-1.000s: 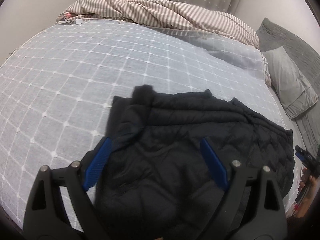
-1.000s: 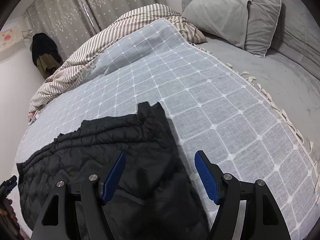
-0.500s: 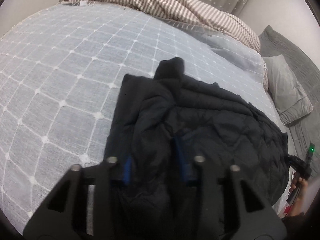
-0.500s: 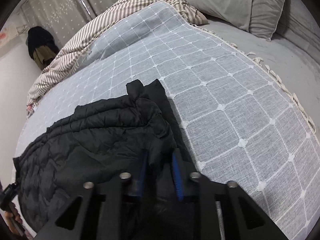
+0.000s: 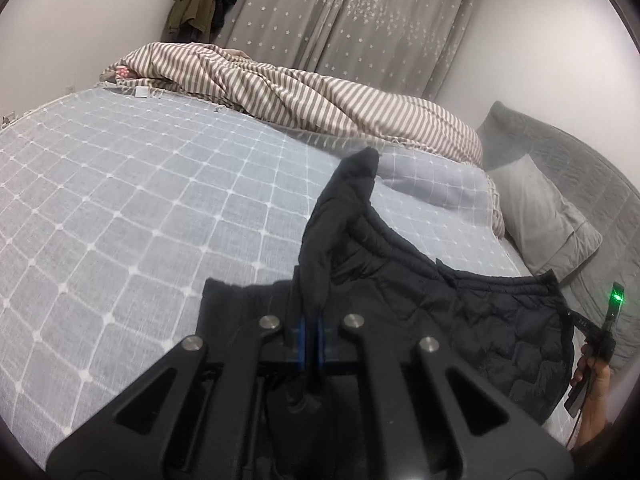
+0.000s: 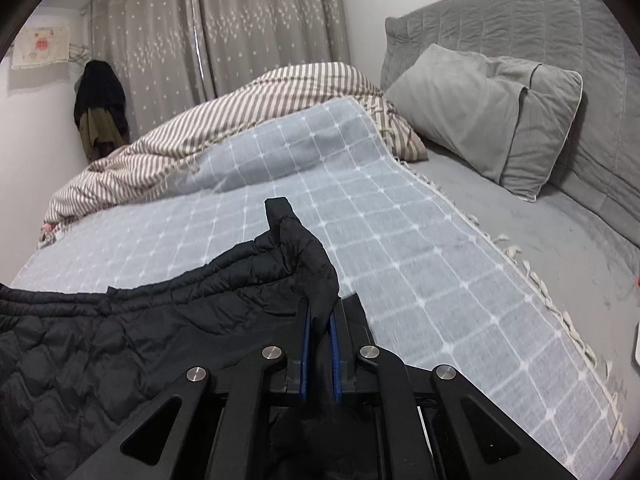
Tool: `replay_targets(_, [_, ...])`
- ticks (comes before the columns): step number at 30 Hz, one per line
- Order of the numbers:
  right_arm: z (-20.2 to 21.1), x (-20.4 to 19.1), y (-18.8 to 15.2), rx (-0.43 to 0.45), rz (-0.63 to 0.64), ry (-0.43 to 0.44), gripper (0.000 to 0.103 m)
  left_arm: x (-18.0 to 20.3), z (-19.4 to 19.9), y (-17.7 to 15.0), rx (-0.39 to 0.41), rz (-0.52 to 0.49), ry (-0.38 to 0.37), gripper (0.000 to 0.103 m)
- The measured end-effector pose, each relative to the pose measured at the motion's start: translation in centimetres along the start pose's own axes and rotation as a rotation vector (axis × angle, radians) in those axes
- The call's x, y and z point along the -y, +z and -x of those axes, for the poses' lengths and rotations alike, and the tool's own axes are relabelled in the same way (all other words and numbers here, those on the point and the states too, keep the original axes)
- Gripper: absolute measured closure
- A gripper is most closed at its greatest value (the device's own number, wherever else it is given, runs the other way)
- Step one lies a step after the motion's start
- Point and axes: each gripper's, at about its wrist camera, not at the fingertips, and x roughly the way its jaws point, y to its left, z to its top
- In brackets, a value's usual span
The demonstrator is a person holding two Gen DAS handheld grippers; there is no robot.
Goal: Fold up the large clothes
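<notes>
A black quilted puffer jacket (image 5: 460, 304) is being held over the pale blue grid-patterned bedspread (image 5: 140, 208) of the bed. A raised fold of it is being pinched by the left gripper (image 5: 311, 334), and another edge is being clamped by the right gripper (image 6: 319, 344). What may be a hand (image 5: 594, 384) is being glimpsed at the left view's edge.

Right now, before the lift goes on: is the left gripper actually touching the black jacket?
Touching. The left wrist view shows the left gripper with its blue pads pressed on a fold of the black jacket.
</notes>
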Motion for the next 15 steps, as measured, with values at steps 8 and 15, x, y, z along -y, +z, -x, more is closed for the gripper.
replay_targets(8, [-7.1, 0.4, -0.3, -0.095, 0.019, -0.046, 0.094, -2.3, -6.9, -1.0, -0.131, 0.038, 0.138, 0.097])
replay_targets(15, [-9.4, 2.4, -2.2, -0.165, -0.049, -0.076, 0.079, -2.5, -7.2, -1.3, -0.157, 0.033, 0.209, 0.087])
